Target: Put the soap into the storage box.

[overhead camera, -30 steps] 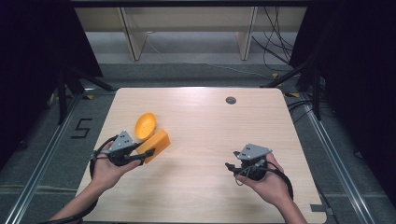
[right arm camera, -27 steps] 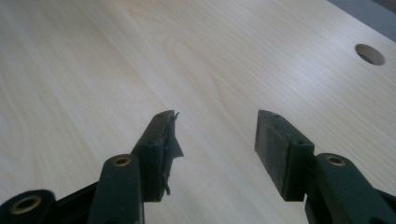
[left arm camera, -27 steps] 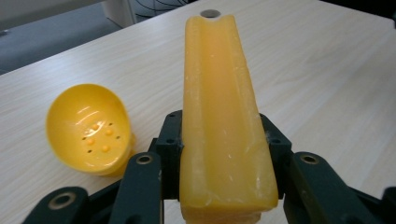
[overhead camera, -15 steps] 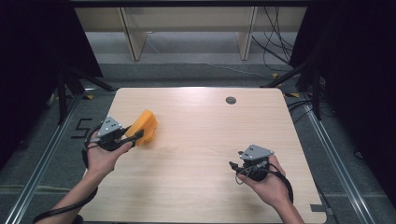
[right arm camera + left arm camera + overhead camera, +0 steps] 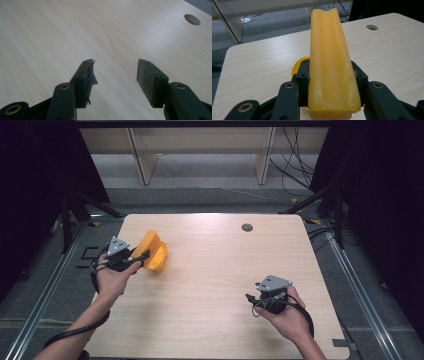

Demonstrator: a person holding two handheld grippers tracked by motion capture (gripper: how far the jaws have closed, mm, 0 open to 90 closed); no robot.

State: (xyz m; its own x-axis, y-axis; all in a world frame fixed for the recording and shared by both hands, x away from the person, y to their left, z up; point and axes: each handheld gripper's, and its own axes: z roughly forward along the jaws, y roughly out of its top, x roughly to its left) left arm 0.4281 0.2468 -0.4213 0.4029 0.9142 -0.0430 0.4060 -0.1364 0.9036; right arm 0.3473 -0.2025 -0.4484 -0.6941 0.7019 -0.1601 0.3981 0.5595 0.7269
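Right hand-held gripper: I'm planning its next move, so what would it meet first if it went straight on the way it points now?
Only bare table, it seems. The right hand-held gripper is open with nothing between its jaws, and the round hole lies off to one side, though depth is hard to judge.

My right gripper (image 5: pixel 116 72) hangs low over the pale wood-grain surface (image 5: pixel 50 32), its two black jaws apart with bare wood showing in the gap. A torn bit of black padding sticks out from the left jaw. A round hole (image 5: pixel 192 19) sits top right
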